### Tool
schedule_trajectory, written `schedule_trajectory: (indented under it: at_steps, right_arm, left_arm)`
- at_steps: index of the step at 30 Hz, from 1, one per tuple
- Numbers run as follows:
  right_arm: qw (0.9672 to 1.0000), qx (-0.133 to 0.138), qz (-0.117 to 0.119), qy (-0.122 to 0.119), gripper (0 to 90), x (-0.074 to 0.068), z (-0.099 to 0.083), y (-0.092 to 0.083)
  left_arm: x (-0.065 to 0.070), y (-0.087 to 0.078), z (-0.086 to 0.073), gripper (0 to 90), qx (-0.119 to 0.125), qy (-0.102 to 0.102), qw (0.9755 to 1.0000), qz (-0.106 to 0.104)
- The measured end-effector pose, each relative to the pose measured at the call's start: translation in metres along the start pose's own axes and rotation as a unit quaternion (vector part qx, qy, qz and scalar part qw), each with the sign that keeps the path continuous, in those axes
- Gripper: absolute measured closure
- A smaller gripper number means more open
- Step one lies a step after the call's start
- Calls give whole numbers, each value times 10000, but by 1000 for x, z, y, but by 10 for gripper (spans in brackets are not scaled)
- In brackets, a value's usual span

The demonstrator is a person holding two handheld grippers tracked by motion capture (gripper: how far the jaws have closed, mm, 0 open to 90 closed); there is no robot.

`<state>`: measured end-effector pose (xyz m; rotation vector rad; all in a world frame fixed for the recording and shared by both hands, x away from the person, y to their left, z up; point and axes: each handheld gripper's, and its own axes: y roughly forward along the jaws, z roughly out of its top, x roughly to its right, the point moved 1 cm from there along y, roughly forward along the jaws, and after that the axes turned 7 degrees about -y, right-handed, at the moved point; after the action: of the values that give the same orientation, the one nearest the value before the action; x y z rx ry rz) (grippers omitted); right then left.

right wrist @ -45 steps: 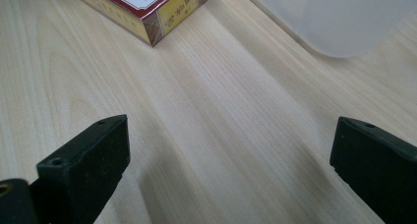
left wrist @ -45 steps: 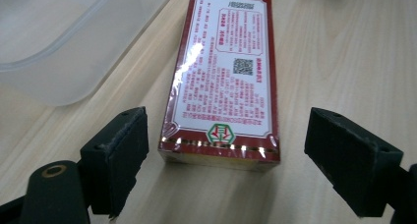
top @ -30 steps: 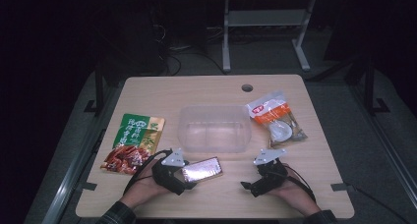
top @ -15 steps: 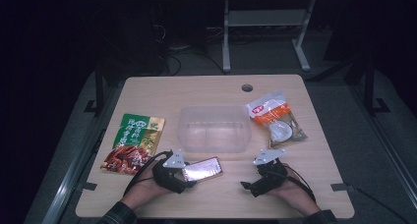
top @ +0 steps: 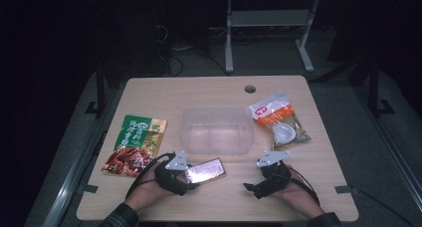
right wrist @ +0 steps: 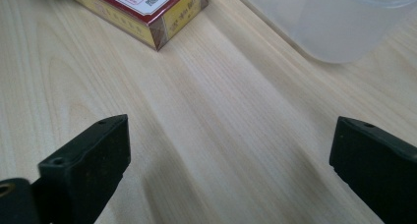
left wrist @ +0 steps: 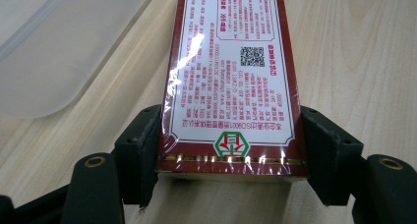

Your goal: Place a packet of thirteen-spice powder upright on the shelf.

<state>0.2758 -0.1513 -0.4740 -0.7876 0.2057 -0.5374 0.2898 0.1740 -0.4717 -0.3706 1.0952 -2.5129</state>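
A flat red and white box (top: 206,170) wrapped in glossy film lies on the wooden table (top: 149,92) in front of a clear plastic tub (top: 217,130). My left gripper (top: 185,178) is shut on the near end of the box (left wrist: 231,71), one jaw on each long side. The right gripper (top: 250,188) rests on the table to the right, open, with bare wood between its jaws. In the right gripper view the box's corner (right wrist: 162,13) lies at the upper left and the tub (right wrist: 339,22) at the upper right.
A green snack bag (top: 135,144) lies at the table's left. An orange and white food pouch (top: 278,120) lies at the right, beyond the right gripper. A round cable hole (top: 250,89) sits near the far edge. A metal stand (top: 268,23) is on the floor behind.
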Motion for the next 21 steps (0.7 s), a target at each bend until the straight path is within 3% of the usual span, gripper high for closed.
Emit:
schedule_trajectory:
  at_steps: [6,9,13,21]
  right_arm:
    - [10000,9,13,-31,36,0,1,2]
    - [10000,-9,5,-76,38,-1,0,1]
    - [10000,9,-9,-22,43,0,1,1]
    - [10000,5,-37,-47,46,-1,1,1]
  left_arm:
    - [-3,-4,3,320,-5,-24,10000,-78]
    - [-3,-8,6,320,151,-86,9997,-150]
    - [-2,-13,11,321,141,23,9997,-200]
    - [-3,-25,20,320,239,56,9992,-315]
